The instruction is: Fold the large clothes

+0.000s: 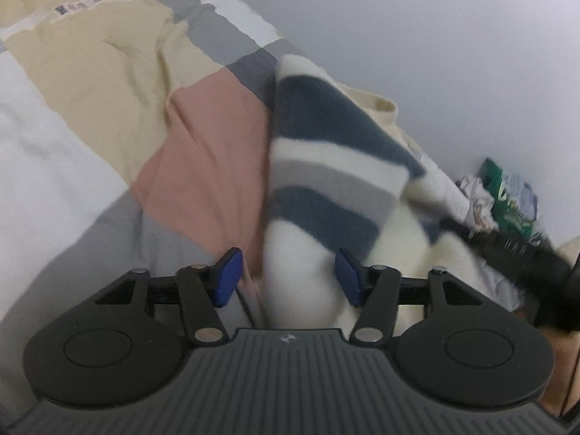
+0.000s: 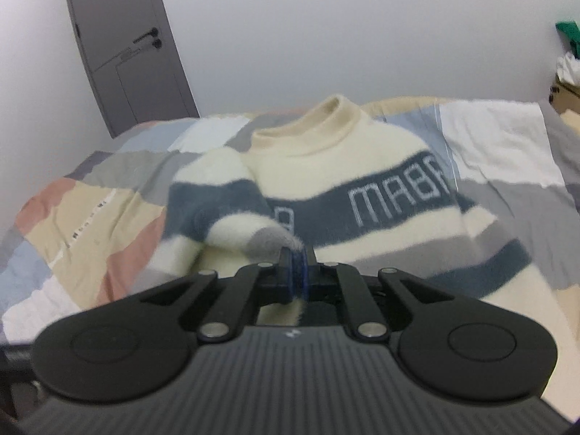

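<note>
A cream sweater [image 2: 326,166] with navy and grey stripes and white lettering lies on a patchwork bedspread [image 2: 90,217], collar toward the far wall. Its left sleeve [image 2: 232,217] is folded across the chest. My right gripper [image 2: 295,272] is shut on the grey cuff end of that sleeve, held just above the body. In the left wrist view the sweater [image 1: 326,166] fills the middle. My left gripper [image 1: 286,275] is open, its blue pads [image 1: 228,277] spread either side of the cream fabric, not clamping it. The right gripper's black body [image 1: 525,257] shows at the right.
A grey door [image 2: 123,47] stands at the back left. A white wall [image 2: 326,29] runs behind the bed. A cardboard box [image 2: 565,90] with white and green items sits at the far right; the green pack [image 1: 507,195] also shows in the left wrist view.
</note>
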A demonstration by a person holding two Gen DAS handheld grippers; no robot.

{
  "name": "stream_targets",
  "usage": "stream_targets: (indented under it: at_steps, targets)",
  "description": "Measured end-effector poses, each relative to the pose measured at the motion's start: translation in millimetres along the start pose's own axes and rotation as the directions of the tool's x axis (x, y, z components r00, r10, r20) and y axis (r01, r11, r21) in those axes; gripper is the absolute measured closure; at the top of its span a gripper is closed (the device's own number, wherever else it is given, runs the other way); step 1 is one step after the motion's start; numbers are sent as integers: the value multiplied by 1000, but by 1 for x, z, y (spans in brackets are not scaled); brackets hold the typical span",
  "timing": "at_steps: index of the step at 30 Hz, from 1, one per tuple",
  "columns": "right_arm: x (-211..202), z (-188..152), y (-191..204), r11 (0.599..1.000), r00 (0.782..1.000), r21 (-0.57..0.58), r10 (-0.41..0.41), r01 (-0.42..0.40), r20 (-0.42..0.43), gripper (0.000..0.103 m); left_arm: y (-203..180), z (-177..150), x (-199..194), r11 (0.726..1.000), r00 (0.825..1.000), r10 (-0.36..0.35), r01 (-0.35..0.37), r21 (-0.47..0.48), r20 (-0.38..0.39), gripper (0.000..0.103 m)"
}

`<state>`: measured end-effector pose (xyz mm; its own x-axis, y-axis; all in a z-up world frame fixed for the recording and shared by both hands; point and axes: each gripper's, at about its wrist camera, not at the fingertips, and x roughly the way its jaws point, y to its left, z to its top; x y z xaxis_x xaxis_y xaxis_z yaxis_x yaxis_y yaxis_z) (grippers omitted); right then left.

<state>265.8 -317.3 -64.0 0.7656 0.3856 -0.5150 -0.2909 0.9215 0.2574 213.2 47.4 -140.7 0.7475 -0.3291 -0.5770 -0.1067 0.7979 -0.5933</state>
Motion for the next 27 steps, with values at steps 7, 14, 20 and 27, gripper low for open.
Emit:
stream_targets:
  at_steps: [7,14,20,27]
  targets:
    - [-13,2,13,998,998,-54,28,-25,54,95,-2,0,-12,998,998,52,-51,-43,43,89]
    - [-36,1,28,993,993,-84,86,-79,77,96,-7,17,-60,999,980,20,-11,-44,200,91]
    - [-56,-3,48,980,983,-123,166,-155,84,100,-13,43,-114,995,894,65,-90,36,444,91]
    - [-51,-28,80,943,969,-225,247,-244,-16,100,-16,49,-117,955,884,115,-224,194,453,91]
